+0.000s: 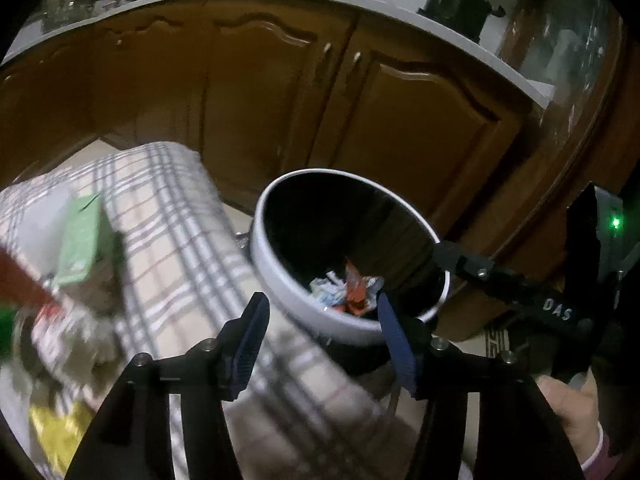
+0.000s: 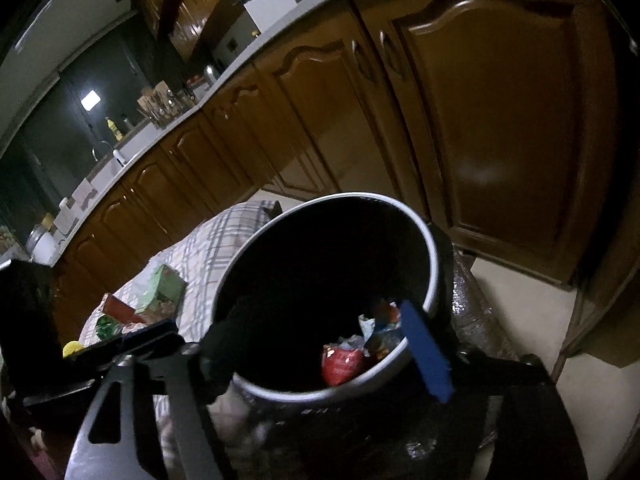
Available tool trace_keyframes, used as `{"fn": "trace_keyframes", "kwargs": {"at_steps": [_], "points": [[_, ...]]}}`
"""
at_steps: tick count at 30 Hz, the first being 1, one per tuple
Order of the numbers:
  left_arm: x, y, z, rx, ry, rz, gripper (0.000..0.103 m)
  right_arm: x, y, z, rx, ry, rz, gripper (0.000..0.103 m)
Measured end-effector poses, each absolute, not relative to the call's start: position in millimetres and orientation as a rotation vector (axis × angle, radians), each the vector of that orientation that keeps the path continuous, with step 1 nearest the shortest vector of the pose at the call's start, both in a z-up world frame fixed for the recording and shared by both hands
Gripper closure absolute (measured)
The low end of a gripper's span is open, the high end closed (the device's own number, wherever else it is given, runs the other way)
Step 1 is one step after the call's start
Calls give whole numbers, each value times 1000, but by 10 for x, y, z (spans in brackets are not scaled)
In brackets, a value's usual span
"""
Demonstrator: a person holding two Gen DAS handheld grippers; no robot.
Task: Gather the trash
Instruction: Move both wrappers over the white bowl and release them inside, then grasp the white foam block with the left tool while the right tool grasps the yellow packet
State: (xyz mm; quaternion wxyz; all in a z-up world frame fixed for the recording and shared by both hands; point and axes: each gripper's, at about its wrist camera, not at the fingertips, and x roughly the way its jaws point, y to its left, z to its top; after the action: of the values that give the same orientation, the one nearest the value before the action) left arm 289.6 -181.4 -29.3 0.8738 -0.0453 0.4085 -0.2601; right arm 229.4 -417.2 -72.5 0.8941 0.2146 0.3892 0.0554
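Trash (image 2: 352, 354): crumpled wrappers lie at the bottom of the white-rimmed bin (image 2: 432, 256), which stands beside the checked-cloth surface (image 1: 180, 216). Left gripper (image 1: 324, 344) jaws spread, nothing between them, just short of the bin rim. Right gripper (image 2: 320, 350) jaws spread wide over the bin mouth, empty. More packets (image 1: 80, 240) on the cloth, blurred. Wooden cabinets (image 1: 280, 92) behind.

My left tool (image 1: 320, 336) tips downward, its blue pads parted with nothing between them. My right tool (image 2: 324, 344) angles down too, jaws spread wide and empty.
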Motion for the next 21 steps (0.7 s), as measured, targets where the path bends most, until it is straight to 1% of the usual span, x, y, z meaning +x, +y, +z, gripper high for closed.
{"fn": "trace_keyframes", "kwargs": {"at_steps": [2, 5, 12, 16, 21], "points": [[2779, -1710, -281, -98, 846, -535, 45, 2230, -4099, -694, 450, 796, 120, 18], [2590, -1521, -254, -106, 834, -521, 45, 2118, -3965, -661, 447, 781, 129, 15], [2177, -1088, -136, -152, 820, -493, 45, 1926, -3651, -640, 451, 780, 157, 14], [1932, -787, -102, -161, 807, -451, 44, 1852, -3463, -648, 451, 782, 177, 8], [1649, -426, -71, -175, 790, -396, 44, 1796, -3213, -657, 444, 797, 210, 8]]}}
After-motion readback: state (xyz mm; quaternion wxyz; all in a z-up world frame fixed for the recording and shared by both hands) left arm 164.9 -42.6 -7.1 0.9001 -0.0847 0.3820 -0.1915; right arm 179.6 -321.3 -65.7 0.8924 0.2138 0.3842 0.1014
